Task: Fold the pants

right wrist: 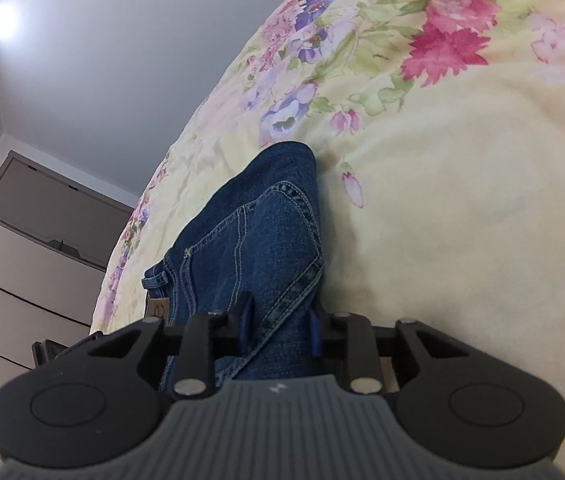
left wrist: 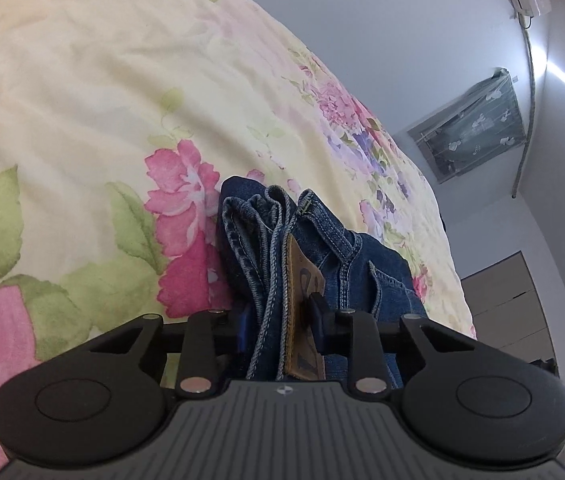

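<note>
Left tongs (left wrist: 282,320) and right tongs (right wrist: 280,320) are each clamped on the bunched jeans (right wrist: 250,232) over the bed (right wrist: 462,240); stacked layers could slip, spoiling the fold.

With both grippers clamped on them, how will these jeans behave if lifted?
Probably floppy: the jeans already bunch in layers at the left gripper. Likely heavy for cloth, given thick seams. Unlikely to slip from the right gripper, which pinches several layers.

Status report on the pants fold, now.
Left gripper shut on jeans at the waistband patch. Right gripper shut on jeans too. Jeans bunched against the floral bedspread. Nothing in the way.
</note>
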{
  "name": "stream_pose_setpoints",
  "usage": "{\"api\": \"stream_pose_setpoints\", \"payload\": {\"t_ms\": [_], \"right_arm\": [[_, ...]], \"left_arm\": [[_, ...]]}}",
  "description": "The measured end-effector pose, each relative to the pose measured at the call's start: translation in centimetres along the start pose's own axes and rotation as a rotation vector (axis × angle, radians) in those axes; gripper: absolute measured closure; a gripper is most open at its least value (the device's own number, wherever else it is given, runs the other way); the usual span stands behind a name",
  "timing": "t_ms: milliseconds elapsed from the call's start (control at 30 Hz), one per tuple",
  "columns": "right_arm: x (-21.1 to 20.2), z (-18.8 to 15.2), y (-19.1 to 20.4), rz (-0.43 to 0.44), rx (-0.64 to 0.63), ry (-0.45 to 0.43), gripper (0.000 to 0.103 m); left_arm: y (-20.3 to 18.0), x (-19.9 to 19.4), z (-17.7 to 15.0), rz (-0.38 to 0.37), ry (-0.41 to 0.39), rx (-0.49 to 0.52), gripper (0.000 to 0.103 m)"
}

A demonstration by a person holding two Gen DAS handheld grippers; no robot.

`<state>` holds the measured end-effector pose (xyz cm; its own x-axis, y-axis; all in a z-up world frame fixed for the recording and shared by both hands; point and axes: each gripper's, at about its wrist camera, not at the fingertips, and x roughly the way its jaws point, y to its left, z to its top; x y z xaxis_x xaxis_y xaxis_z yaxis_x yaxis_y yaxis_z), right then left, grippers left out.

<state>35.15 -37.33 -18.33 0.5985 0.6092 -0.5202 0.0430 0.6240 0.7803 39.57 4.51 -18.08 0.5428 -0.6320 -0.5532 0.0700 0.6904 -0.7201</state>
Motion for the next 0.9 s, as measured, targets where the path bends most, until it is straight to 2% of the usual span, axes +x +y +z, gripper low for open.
{"api": "stream_pose_setpoints", "payload": {"t_ms": [167, 267, 367, 567, 667, 800, 900], "right_arm": [[-1.5, -0.1, 4.1, -0.024, -0.065, -0.003, 0.087], [-2.1, -0.7, 7.2, -0.020, -0.110, 0.009, 0.087], [-1.6, -2.3, 9.9, 0.019, -0.123, 0.032, 0.087], [4.1, -6.6, 14.5, 0.118, -0.105, 0.109, 0.087], [7.5, -8.7, 16.3, 0.164, -0.086, 0.147, 0.087], [11.4, -10.9, 17.5, 0.183, -0.074, 0.201, 0.087], [13.5, -12.2, 17.2, 0.156, -0.074, 0.232, 0.087]], "left_arm": [[-1.5, -3.0, 0.1, 0.018, -0.025, 0.020, 0.073], [-1.7, -6.4, 0.6, 0.032, -0.042, 0.033, 0.073], [-1.5, -10.7, 1.5, 0.087, -0.051, 0.068, 0.073], [0.5, -19.1, 2.9, 0.239, -0.081, 0.122, 0.073], [2.3, -21.9, 3.3, 0.291, -0.098, 0.121, 0.073], [5.7, -23.2, 3.1, 0.323, -0.097, 0.087, 0.073], [8.9, -22.4, 2.3, 0.320, -0.075, 0.038, 0.073]]}}
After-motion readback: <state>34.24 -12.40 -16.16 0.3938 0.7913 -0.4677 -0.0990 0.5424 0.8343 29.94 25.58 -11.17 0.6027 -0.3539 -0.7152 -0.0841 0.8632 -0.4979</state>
